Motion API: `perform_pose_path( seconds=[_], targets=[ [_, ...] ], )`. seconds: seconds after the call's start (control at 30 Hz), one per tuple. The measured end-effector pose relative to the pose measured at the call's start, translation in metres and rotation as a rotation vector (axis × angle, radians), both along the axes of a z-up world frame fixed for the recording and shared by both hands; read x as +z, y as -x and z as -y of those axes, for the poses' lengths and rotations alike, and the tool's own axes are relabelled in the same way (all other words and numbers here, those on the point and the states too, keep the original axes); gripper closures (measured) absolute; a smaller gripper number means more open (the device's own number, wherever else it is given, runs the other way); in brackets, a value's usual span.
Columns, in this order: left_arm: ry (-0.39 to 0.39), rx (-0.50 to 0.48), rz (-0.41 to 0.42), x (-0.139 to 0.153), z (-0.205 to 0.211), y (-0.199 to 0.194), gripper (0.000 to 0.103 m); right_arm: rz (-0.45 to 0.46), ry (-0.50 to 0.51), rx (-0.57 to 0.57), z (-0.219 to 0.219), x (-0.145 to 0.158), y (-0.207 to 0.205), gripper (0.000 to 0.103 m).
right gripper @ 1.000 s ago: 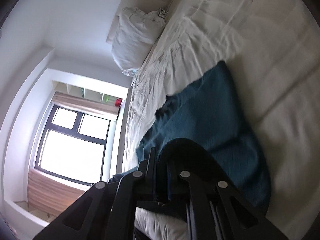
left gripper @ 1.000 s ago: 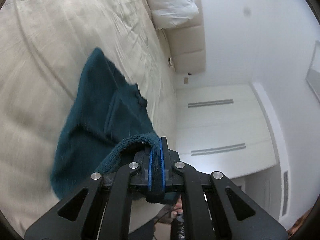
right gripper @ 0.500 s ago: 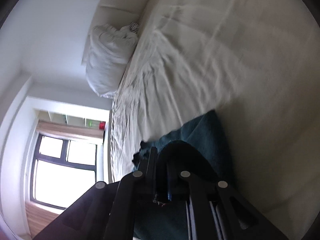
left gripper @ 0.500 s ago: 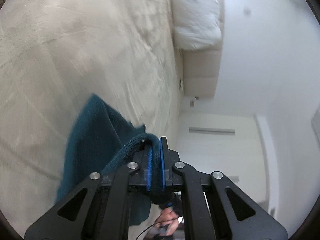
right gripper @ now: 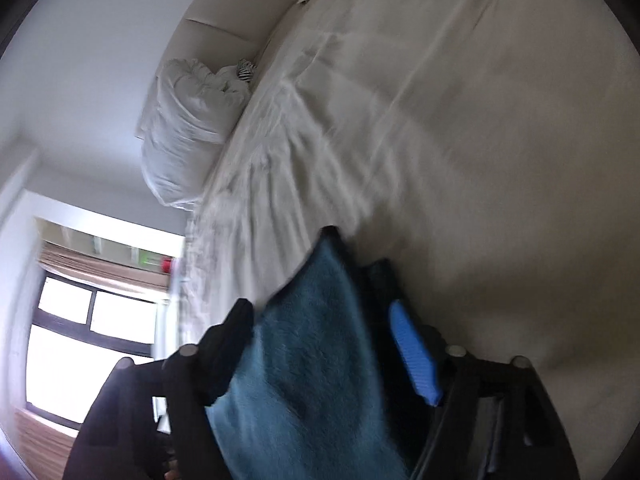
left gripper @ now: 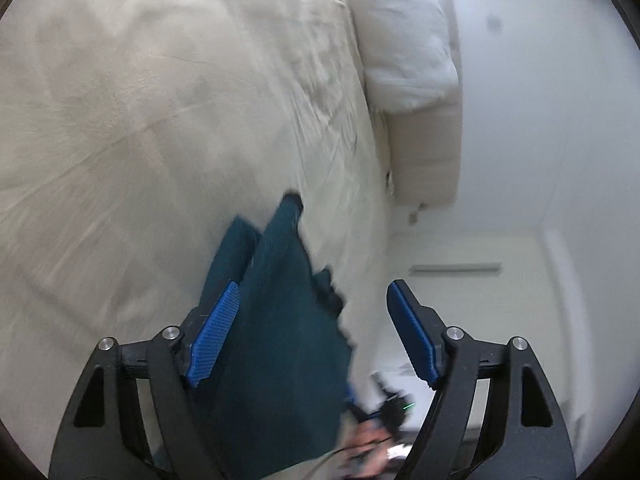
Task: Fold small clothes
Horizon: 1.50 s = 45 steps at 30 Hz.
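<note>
A small dark teal knitted garment lies on the cream bed sheet. In the left wrist view my left gripper is open, its blue pads wide apart, with the garment lying between and below them, not pinched. In the right wrist view the same teal garment fills the space between the fingers of my right gripper, which is also open; its blue right pad stands clear of the cloth. Both views are motion-blurred.
A white pillow rests against the cream headboard at the bed's far end; the pillow also shows in the right wrist view. A bright window is at the left. White cupboards stand beside the bed.
Both grippers were shut on the teal garment and have opened, letting it go. Both have swung along the bed, and the garment now lies lower in each view.
</note>
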<state>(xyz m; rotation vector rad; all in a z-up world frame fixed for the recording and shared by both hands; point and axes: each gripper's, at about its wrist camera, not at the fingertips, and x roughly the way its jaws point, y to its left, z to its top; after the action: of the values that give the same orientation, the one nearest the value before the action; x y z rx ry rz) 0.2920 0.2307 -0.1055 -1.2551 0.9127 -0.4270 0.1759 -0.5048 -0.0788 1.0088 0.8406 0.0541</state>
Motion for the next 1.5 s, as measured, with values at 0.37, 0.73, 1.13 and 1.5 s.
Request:
perform_pose_path(
  seconds=[0.37, 0.73, 1.13, 1.5],
  targets=[
    [-0.441, -0.223, 0.167, 0.024, 0.053, 0.077, 0.034, 0.021, 0.260, 0.274, -0.041, 0.026, 0.073, 0.034],
    [-0.496, -0.270, 0.167, 0.010, 0.057, 0.092, 0.047, 0.043, 0.168, 0.295, -0.036, 0.017, 0.102, 0.035],
    [-0.716, -0.368, 0.238, 0.031, 0.083, 0.098, 0.086, 0.004, 0.279, 0.377, -0.052, 0.006, 0.097, 0.055],
    [-0.833, -0.359, 0.285, 0.042, 0.080, 0.112, 0.097, -0.020, 0.421, 0.370, -0.057, 0.013, 0.098, 0.094]
  ],
)
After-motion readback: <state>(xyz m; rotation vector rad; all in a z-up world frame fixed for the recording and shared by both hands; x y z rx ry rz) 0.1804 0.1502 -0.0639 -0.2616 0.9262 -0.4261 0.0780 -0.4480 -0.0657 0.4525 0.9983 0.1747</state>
